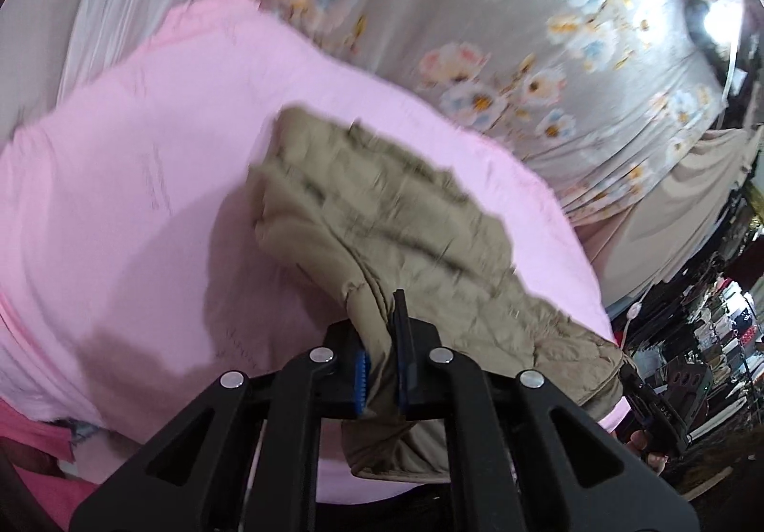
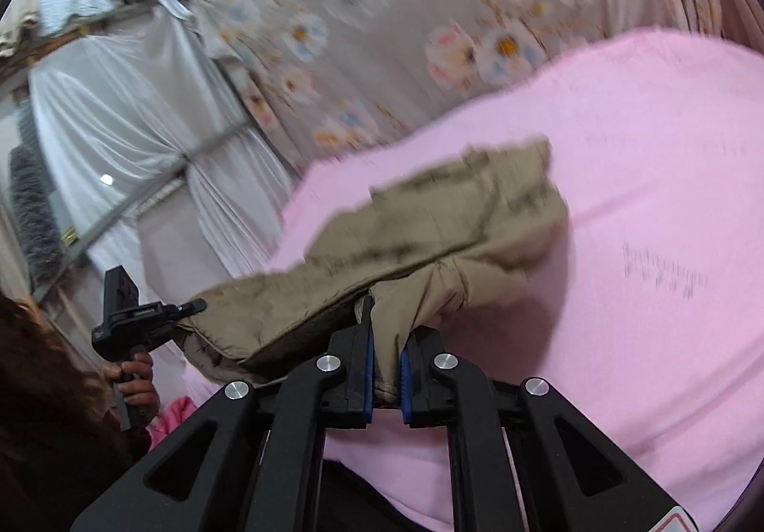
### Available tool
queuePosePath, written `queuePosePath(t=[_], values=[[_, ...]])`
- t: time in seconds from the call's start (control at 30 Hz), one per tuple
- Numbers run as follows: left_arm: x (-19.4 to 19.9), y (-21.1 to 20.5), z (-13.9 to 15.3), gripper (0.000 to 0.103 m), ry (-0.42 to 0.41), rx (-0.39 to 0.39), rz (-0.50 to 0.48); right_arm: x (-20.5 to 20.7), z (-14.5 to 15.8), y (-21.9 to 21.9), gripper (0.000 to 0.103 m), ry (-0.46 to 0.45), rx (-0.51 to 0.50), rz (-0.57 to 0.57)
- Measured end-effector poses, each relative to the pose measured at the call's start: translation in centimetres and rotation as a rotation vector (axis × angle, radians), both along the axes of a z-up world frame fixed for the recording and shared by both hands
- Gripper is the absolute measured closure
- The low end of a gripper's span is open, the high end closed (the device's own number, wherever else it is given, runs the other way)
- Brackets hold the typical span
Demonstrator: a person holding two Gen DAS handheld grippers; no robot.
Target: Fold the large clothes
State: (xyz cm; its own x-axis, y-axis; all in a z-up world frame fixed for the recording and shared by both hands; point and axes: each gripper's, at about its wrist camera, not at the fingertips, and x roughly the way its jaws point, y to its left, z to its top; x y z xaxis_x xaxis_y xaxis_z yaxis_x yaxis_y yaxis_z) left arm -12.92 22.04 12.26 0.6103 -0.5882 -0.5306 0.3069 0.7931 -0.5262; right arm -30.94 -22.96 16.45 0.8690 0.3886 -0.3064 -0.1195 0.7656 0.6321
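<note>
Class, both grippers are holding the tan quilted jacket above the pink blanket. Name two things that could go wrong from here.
1. The left gripper and right gripper each pinch only a thin edge of the tan quilted jacket; the smooth-looking fabric may slip out.
2. The jacket hangs bunched and creased, so it may land crooked on the pink blanket.
</note>
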Motion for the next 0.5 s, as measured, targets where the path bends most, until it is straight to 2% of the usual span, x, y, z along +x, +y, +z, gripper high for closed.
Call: queuePosePath(t=[0.13, 0.23, 0.37, 0.5], values=[[-0.2, 0.2, 4.8, 0.095, -0.117, -0.023, 0.007, 1.0, 4.4, -1.6, 0.095, -0.115, 0.007, -0.041], [2.1, -0.9, 7.0, 0.095, -0.17, 0.002, 0.015, 4.4, 6.6, -2.4, 0.095, -0.161, -0.012, -0.072], [7.0, -2.5, 7.3, 0.094, -0.2, 0.063, 0.048, 10.1, 6.8, -3.3, 0.095, -0.144, -0.054, -0.163], [13.0, -5.0, 5.5, 0.094, -0.188, 0.148, 0.097, 17.0, 4.6, -3.9, 0.095, -0.086, -0.065, -0.233]])
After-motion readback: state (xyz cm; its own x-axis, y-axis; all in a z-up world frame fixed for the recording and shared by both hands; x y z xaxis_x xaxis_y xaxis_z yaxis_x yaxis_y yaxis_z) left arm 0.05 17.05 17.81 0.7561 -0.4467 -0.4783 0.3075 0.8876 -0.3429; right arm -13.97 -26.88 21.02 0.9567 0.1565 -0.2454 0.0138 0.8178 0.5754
